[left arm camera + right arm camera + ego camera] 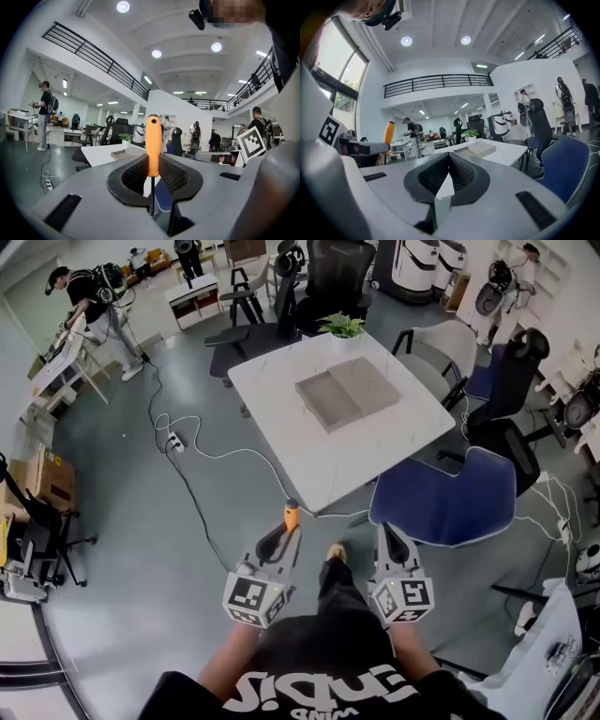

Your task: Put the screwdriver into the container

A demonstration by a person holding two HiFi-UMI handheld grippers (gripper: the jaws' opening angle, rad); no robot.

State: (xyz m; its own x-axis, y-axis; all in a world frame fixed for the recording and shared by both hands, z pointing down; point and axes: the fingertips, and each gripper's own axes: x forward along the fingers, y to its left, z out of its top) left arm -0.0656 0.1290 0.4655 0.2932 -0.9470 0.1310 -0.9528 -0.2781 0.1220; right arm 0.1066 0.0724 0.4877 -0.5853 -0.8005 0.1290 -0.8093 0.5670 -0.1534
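We've got the screwdriver in the left gripper. Its jaws are drawn partway in and pinch the tool low down, prob. on the thin metal shaft. The orange handle stands out past the tips w/ some gap to the mesh pads either side. The right gripper is closed tip to tip w/ nothing in it.

The container, a shallow grey tray, sits well ahead of both grippers on the white counter. It's nowhere near under the tool yet, so we judge this as carry phase w/ the drop not yet begun.

What could go wrong:
- Pivot or slip. A round, thin shaft gives the pads little to bite on, and the heavy handle end is out front. A quick swing or jolt could let the tool rotate in the grip or slide out before we reach the tray.
- Bad release. The tray walls look low. If we open from high up or w/ the tool tilted, it could bounce or roll over the rim onto the counter, or off the edge.
- Approach. There's a blue chair just ahead-right of the right gripper, and a cable on the floor ahead-left of the left gripper. Clipping either mid-step would shake the grip.
- Overreach. The tray is toward the far half of the counter, so we'd need to lean in, which makes a wobbly, off-target drop more likely.
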